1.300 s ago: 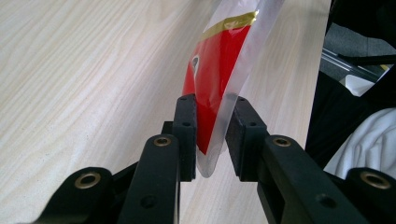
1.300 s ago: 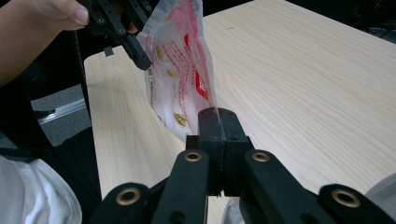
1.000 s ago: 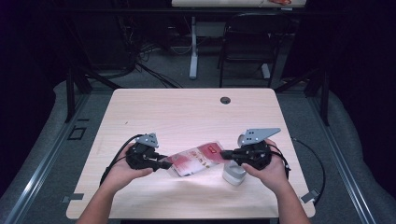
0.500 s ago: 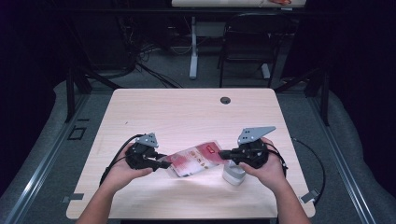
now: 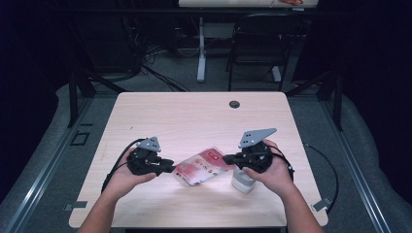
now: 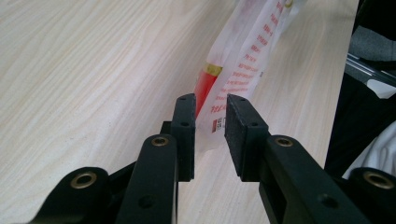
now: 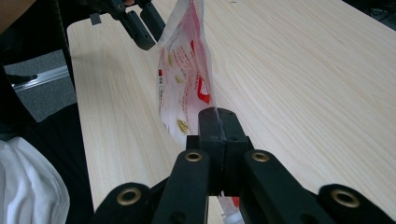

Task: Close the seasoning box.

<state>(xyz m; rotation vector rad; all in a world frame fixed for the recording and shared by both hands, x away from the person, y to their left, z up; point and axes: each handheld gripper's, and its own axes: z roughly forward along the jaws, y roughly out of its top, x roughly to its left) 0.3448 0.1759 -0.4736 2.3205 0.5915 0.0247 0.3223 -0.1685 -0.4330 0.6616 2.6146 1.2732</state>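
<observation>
The right tool (image 7: 217, 122) pinches the red snack bag (image 5: 201, 167); the left tool (image 6: 211, 128) (closing, still apart) straddles its other end.

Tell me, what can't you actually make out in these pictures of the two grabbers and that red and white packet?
- The printing on the packet: too small in the high view, blurred in the left gripper view.
- The white container: mostly hidden under the right gripper and its hand in the high view.
- The left gripper: its jaws have just been closing around the packet's edge; whether the pads press on it cannot be told.
- The packet's contents: covered by its wrapper.
</observation>
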